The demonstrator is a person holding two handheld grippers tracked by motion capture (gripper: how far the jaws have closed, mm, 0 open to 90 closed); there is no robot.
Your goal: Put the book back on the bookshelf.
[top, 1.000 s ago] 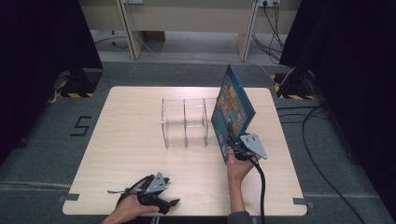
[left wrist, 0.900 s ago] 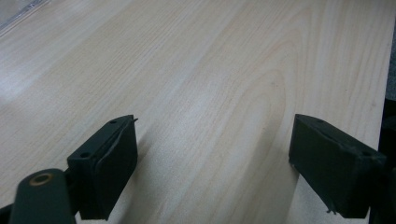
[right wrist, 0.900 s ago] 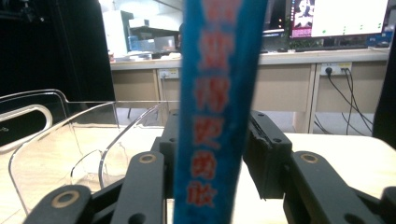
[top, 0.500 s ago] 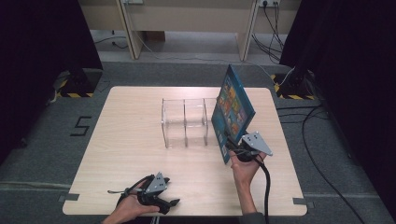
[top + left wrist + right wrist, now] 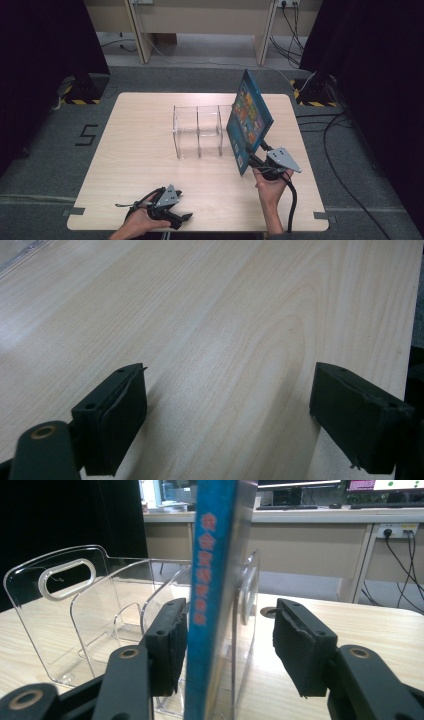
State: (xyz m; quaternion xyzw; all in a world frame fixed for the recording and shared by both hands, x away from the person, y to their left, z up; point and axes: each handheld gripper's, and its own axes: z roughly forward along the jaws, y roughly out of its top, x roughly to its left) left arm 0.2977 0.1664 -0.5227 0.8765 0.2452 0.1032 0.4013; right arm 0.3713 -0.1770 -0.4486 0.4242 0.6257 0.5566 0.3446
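My right gripper (image 5: 256, 159) had its fingers spread around the upright blue book (image 5: 248, 117) just beside the clear rack (image 5: 197, 131), not yet slotted; my left gripper (image 5: 172, 215) rested released near the worktop's (image 5: 130, 150) front edge.

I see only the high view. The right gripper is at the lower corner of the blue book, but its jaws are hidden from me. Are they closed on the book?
Observer: No. In the right gripper view the right gripper is open: one jaw touches the book beside its spine, and the other stands apart from it with a gap.
Operator: And the left gripper, does it hold something?
Observer: Nothing. In the left gripper view the left gripper has its jaws wide apart over the bare table.
Operator: Does the clear rack have a handle?
Observer: Yes. The end wall of the clear rack has an oval handle hole.
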